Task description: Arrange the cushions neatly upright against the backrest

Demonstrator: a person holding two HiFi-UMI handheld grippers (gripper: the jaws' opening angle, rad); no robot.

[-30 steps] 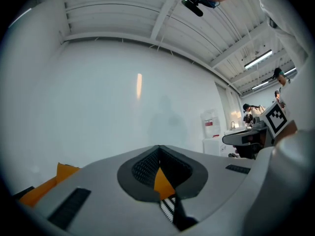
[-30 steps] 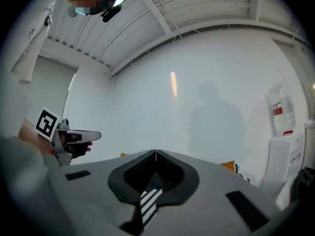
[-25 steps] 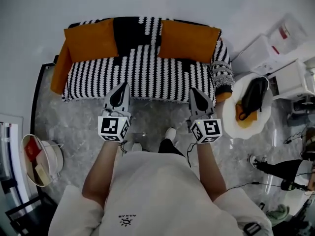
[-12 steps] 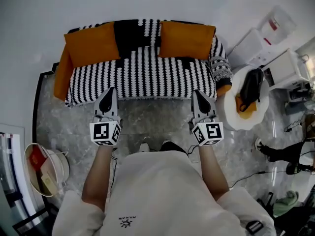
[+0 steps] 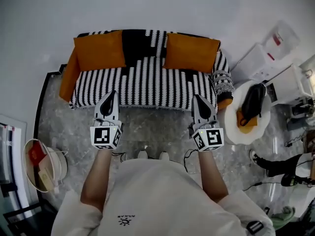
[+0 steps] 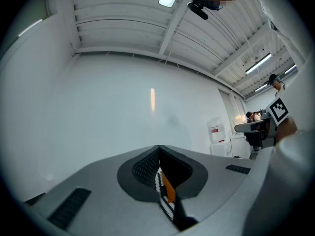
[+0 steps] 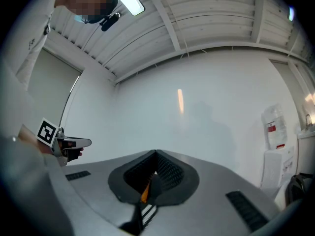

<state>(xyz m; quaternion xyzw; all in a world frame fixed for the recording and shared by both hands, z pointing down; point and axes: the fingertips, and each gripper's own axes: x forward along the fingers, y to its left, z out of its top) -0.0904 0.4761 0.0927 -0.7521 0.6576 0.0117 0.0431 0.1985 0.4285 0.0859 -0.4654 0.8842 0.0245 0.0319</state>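
Down on the front of the person's white shirt (image 5: 147,195) is a little sun-shaped mark with tiny letters under it, too small to read. Off to the right, a see-through plastic box (image 5: 283,33) has a red label. A white paper sheet (image 7: 272,127) on the wall has a red patch. The words on both are too small to read. The cubes on the grippers show black and white squares but no words.

Two soft orange square cushions stand up against the backrest of the small sofa with the black-and-white striped cover (image 5: 147,85). The left orange cushion (image 5: 100,49) and the right orange cushion (image 5: 191,52) are well apart, with a black patch of the cover between them. Both look plump and smooth. More orange cloth (image 5: 69,77) shows at the sofa's left end; I cannot tell if it is a cushion.

The left hand-held gripper (image 5: 111,96) and the right hand-held gripper (image 5: 199,100) are held out over the grey marble floor (image 5: 152,124), pointing at the sofa's front edge. The jaws of both are pressed together with nothing pinched.

A round white bench (image 5: 246,134) just beside the sofa's right end carries a black bag (image 5: 253,97).
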